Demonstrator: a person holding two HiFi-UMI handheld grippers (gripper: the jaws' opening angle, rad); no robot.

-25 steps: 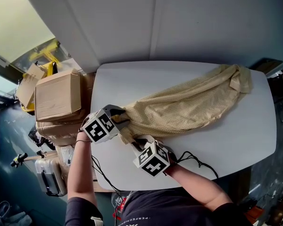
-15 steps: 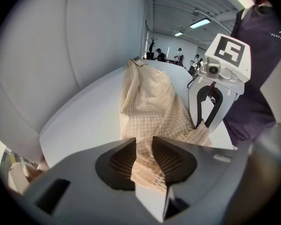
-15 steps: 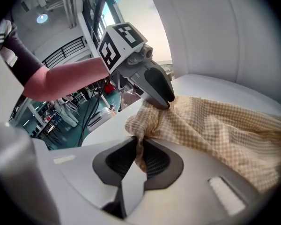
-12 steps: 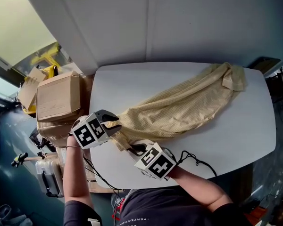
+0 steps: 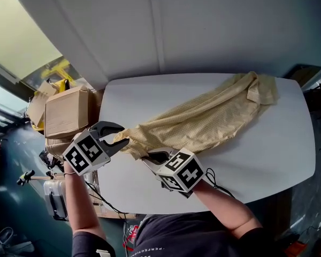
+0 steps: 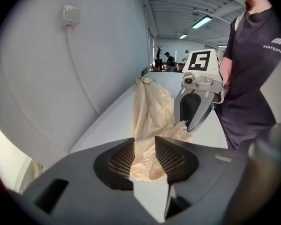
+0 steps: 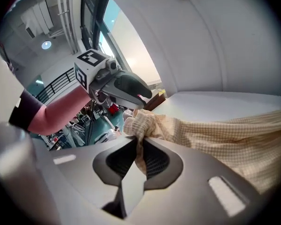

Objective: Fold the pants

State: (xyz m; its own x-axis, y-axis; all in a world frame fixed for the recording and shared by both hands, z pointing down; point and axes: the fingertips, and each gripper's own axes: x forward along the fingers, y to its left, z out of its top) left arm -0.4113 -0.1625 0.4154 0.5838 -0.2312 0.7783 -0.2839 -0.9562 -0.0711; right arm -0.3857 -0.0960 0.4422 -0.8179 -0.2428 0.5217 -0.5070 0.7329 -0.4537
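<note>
The yellow checked pants lie in a long diagonal bunch across the white table, with their near-left end lifted off it. My left gripper holds that end from the left. Its jaws have just been opening, and bunched cloth still fills the gap between the pads. My right gripper is shut on a fold of the same end just beside it. In the right gripper view the cloth runs away to the right from the pinching jaws.
A stack of cardboard boxes stands off the table's left edge, with a grey case on the floor below it. A grey wall runs behind the table. A black cable trails from my right gripper over the near table edge.
Both grippers have risen with the pants' near end, and the left one has drifted left and toward me. The cloth end now hangs off the table between them.
</note>
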